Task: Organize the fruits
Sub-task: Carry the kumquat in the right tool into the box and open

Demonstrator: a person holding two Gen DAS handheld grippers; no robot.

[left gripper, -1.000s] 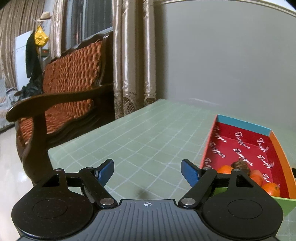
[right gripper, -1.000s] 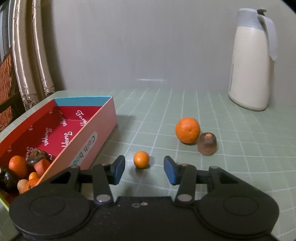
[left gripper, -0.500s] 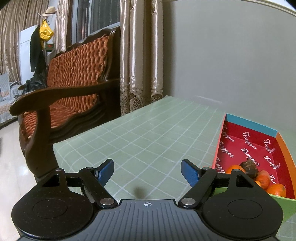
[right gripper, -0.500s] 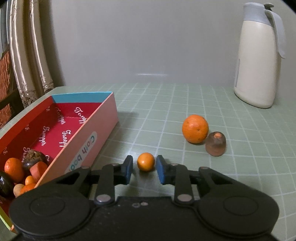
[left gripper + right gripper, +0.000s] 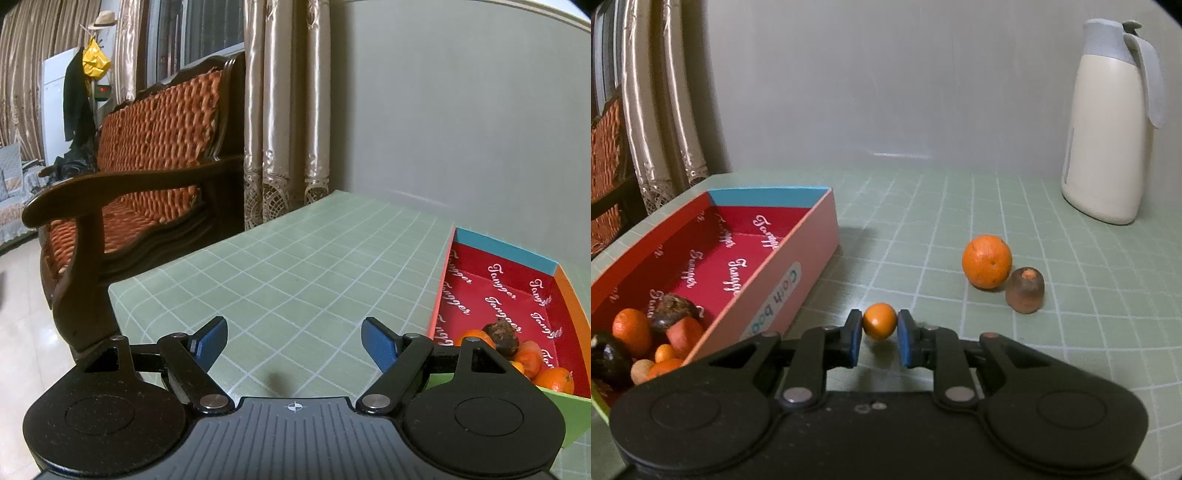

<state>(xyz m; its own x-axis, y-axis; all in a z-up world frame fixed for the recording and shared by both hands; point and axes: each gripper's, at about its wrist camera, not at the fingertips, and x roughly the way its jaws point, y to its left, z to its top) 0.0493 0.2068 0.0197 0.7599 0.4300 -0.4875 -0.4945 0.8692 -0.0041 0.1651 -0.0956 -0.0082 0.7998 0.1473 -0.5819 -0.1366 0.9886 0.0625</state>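
My right gripper is shut on a small orange fruit, held between its blue pads just above the green table. A larger orange and a brown cup-shaped fruit lie on the table to the right. The red cardboard box at left holds several orange and dark fruits at its near end; it also shows in the left wrist view. My left gripper is open and empty over the table, left of the box.
A cream jug with a grey lid stands at the back right against the wall. A wooden bench with orange cushions and curtains stand beyond the table's left edge.
My right gripper closed on the small orange fruit and now grips it. The left wrist view shifted slightly; the left gripper stays open.
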